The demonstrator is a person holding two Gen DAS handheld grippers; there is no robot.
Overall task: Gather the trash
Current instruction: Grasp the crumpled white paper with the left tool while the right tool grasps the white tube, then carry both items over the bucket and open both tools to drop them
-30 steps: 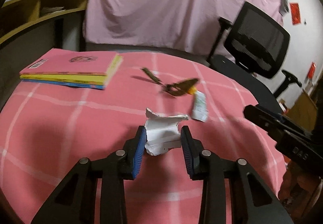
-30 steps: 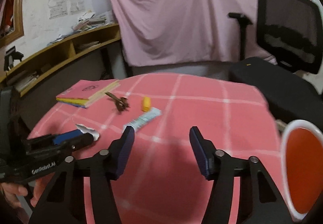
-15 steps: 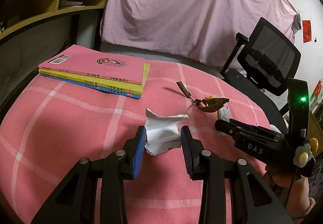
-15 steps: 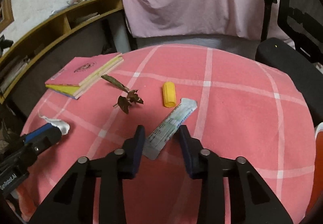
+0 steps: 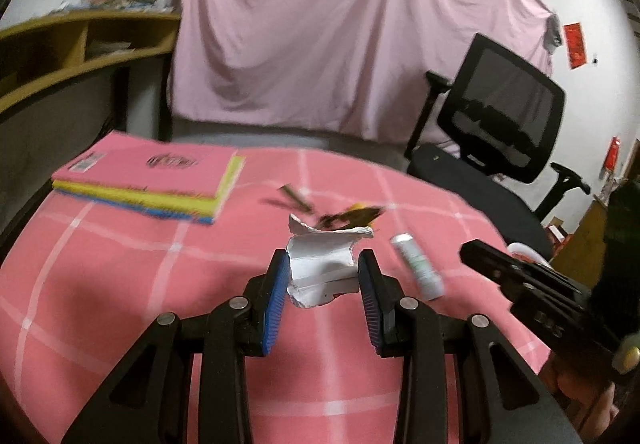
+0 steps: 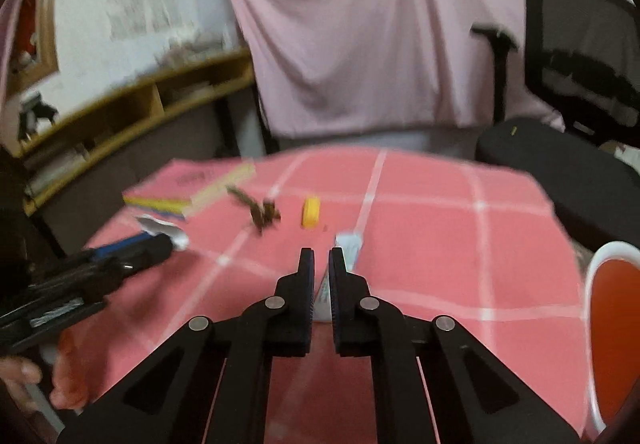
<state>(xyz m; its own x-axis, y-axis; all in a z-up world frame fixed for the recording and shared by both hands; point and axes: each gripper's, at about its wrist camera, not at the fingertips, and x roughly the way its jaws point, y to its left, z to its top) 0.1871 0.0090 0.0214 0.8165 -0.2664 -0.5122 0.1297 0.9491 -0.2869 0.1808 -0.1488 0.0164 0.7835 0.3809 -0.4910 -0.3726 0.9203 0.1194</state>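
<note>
My left gripper is shut on a crumpled white paper scrap and holds it above the pink checked tablecloth. My right gripper is shut on a white-and-green wrapper that juts out past the fingertips. In the left wrist view the same wrapper sits at the tip of the right gripper. A dried brown leaf and a yellow cap lie on the cloth beyond. The left gripper with the paper also shows in the right wrist view.
A stack of pink and yellow books lies at the table's far left. A white bin with an orange inside stands at the right of the table. A black office chair is behind, and wooden shelves are at the left.
My right gripper has closed from wide open onto the wrapper and lifted it. My left gripper keeps its hold on the paper scrap and has shifted its view slightly.
</note>
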